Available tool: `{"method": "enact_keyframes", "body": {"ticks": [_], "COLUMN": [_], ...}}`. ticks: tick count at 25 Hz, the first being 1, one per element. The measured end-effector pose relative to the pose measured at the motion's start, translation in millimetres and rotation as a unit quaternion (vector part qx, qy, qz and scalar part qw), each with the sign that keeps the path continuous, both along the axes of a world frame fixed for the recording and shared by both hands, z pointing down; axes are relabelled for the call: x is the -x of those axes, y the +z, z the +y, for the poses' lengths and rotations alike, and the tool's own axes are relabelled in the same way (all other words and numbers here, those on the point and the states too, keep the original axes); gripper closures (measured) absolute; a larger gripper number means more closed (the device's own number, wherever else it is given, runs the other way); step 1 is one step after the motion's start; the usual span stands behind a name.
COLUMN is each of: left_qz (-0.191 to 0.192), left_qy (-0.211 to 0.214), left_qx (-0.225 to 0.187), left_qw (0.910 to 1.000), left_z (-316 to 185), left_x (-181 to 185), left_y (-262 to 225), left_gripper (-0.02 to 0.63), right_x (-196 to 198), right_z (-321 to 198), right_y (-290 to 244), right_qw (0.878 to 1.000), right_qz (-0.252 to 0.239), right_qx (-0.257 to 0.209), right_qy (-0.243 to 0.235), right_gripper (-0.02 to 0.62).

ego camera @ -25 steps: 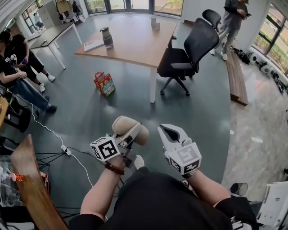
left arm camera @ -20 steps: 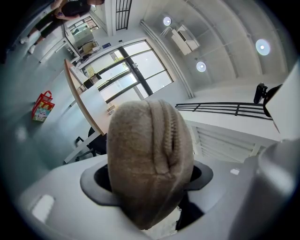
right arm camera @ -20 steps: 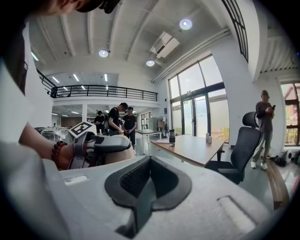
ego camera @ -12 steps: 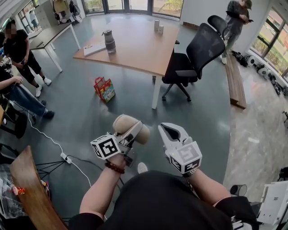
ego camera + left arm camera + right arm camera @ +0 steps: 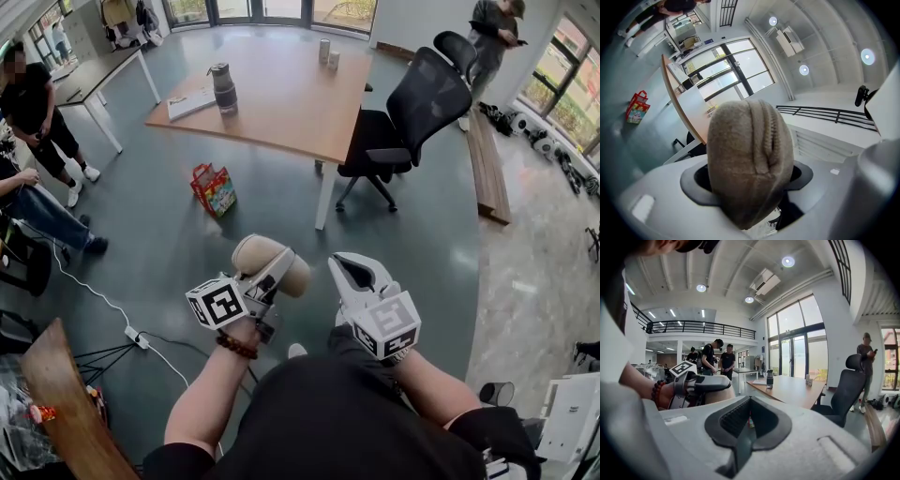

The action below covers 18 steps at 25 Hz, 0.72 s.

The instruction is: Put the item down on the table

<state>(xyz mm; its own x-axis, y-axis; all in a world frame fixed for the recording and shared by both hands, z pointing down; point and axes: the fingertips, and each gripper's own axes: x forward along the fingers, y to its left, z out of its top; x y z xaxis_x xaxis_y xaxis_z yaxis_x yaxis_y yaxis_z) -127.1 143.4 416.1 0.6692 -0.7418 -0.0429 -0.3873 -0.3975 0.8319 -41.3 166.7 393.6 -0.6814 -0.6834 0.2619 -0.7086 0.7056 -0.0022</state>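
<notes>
Nothing legible. The red bag (image 5: 214,188), upper left in the head view, has print too small to read, and the cubes on the left gripper (image 5: 274,267) and right gripper (image 5: 345,265) show only square markers.

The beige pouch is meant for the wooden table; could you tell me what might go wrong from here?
The soft beige pouch bulges past the left gripper, which clamps only part of it, so it might slip out while carried. A red gift bag on the floor and an office chair stand near the wooden table; either could be bumped.
</notes>
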Motion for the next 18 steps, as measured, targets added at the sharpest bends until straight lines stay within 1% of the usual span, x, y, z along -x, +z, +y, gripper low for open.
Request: {"method": "enact_keyframes", "body": {"ticks": [5,8,11,18], "left_qz": [-0.006,-0.007,-0.014,-0.009], "left_qy": [-0.005,-0.005,-0.012,-0.024], "left_qx": [0.000,0.008,0.008,0.020], "left_qw": [1.0000,0.9999,0.9998,0.9995], "left_z": [-24.8,-42.6,-65.8,-124.7], "left_x": [-4.2,-11.4,-17.7,-46.8], "left_y": [6.2,8.8,9.1,10.1], "left_gripper": [0.244,0.244,0.244,0.244], "right_x": [-5.2,-11.7,-18.9,-48.7], "right_z": [-22.6,-42.0,-63.7,-124.9], "right_y": [4.4,6.7,8.7,7.8], "right_qw": [1.000,1.000,1.000,0.999], "right_qz": [-0.005,-0.011,-0.015,-0.020], "right_qx": [0.002,0.006,0.009,0.013], "right_qy": [-0.002,-0.002,-0.007,-0.022], "right_gripper": [0.603,0.603,0.601,0.601]}}
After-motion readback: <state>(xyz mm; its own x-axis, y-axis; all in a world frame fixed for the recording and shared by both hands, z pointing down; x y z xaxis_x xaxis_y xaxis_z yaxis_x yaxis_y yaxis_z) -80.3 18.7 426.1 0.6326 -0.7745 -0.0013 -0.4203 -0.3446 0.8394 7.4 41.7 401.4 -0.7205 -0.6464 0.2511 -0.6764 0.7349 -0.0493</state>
